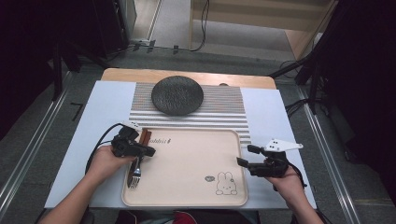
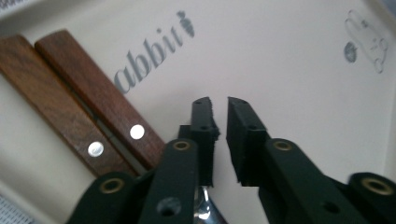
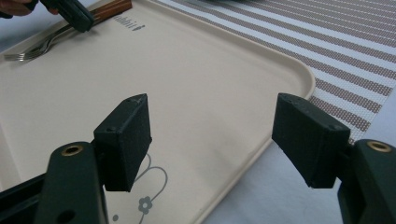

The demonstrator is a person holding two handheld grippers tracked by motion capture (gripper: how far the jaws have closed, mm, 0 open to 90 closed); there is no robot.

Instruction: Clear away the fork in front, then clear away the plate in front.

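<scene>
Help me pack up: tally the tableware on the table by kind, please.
Plates: 1, the dark plate
Trays: 1, the cream tray
Forks: 1, the fork
Wooden-handled cutlery: 2 handles, lying side by side; the second piece's kind is hidden
Placemats: 1, the striped placemat
Total: 5 things, counting the fork among the two handled pieces

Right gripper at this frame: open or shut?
Open. In the right gripper view the right gripper has its two fingers spread wide apart, nothing between them, over the right edge of the tray.
</scene>
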